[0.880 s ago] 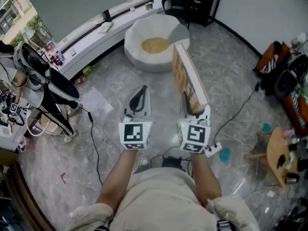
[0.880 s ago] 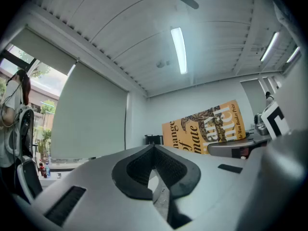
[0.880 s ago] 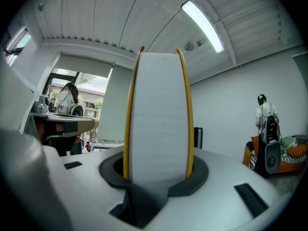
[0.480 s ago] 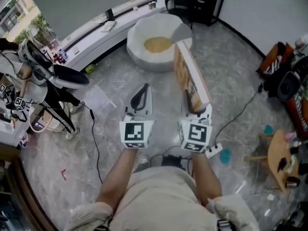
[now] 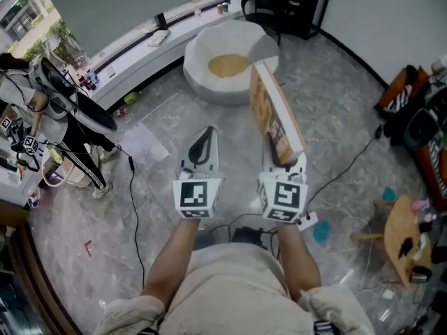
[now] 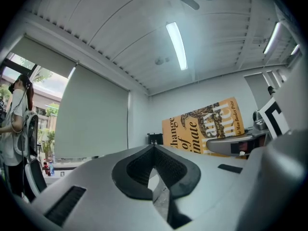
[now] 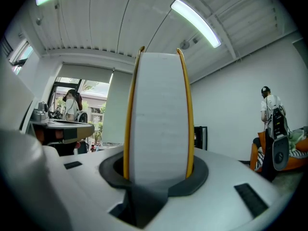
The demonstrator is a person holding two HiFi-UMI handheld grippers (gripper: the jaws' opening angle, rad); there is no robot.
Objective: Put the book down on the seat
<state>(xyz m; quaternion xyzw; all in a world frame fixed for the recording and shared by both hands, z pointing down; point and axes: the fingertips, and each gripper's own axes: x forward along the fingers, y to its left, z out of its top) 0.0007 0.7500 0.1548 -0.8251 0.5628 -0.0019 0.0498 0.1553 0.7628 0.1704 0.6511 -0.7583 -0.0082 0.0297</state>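
Holding: my right gripper (image 5: 283, 160) clamps the book (image 5: 274, 110) upright
Cover: orange, "hange of", "imate"
Left gripper (image 5: 202, 145): jaws together, empty
Floor (image 5: 335, 110): grey marble

Paper book (image 5: 276, 114), glossy marbled floor (image 5: 335, 107)

cream short-sleeved shirt (image 5: 230, 288) — left tongs (image 5: 205, 131) and right tongs (image 5: 284, 161) pale grey, black-padded, with black-and-white marker cubes (image 5: 196, 195).

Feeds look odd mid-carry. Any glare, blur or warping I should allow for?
Head view: even light, sharp, edges bowed, seat plainly visible. Left gripper view: strong fisheye, dark corners, ceiling strip light bright but contained. Right gripper view: same warping, the book fills the centre and blocks what lies ahead.
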